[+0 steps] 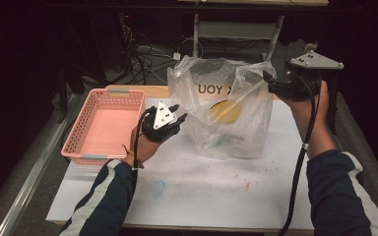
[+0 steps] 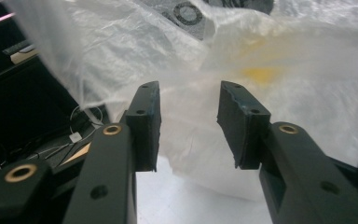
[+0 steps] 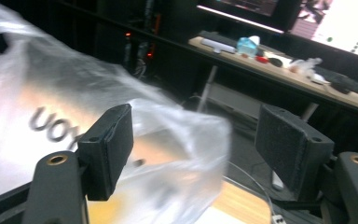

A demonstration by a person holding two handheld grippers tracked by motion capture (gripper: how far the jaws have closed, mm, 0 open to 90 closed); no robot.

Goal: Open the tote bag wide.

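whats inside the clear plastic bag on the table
Through the plastic bag a round yellow thing shows near the middle, and something pale green lies at the bottom. The crumpled film blurs both, so what they are cannot be told.

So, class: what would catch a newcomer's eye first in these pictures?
The clear plastic bag standing mid-table, with something yellow inside. The pink basket sits to its left. The left gripper is at the bag's left side, jaws apart; the right gripper is raised at the bag's upper right edge, jaws open with bag film between them.
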